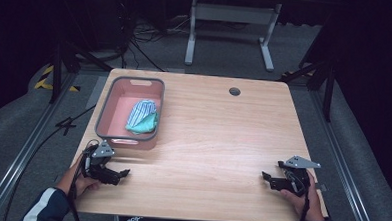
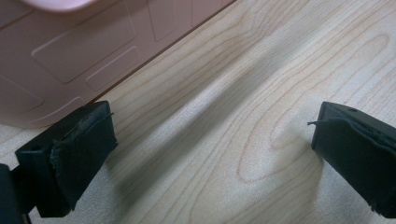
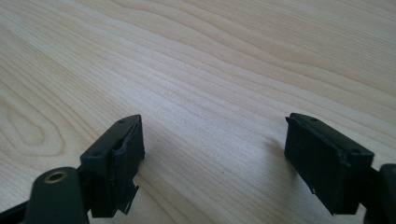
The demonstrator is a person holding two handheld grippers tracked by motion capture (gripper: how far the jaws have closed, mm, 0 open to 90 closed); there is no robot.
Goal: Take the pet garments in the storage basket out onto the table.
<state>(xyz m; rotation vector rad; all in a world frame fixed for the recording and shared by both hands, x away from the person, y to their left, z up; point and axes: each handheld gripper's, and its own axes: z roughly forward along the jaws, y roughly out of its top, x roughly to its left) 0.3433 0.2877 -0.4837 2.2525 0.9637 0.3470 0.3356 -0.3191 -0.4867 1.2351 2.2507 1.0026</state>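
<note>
1. Left hand-held gripper [image 1: 122, 175]: held low at the near-left corner of the desk [image 1: 222, 141], jaws spread and grasping nothing. In the left gripper view [image 2: 215, 140] bare wood lies between its pads, and both jaws are cut off by the lower edge of the view.
2. Right hand-held gripper [image 1: 266, 177]: at the near-right corner, well apart from the left one, likewise released and bare. In the right gripper view [image 3: 212, 154] wood grain alone shows between the jaws.
3. Hands: left hand [image 1: 83, 183] and right hand [image 1: 303, 198] enter from the bottom edge; the forearms are cut off there.
4. Bin [image 1: 127, 137]: pink with a grey rim, on the left side of the desk, just beyond the left hand-held gripper. Its outer wall [image 2: 70, 60] shows in the upper left of the left gripper view, its top cropped.
5. Cloth [image 1: 142, 116]: crumpled, striped white-blue and green, lying inside the bin toward its right wall. Whether it is one piece or two cannot be told.
6. Hole [image 1: 234, 91]: a dark round hole near the far edge of the desk.
</note>
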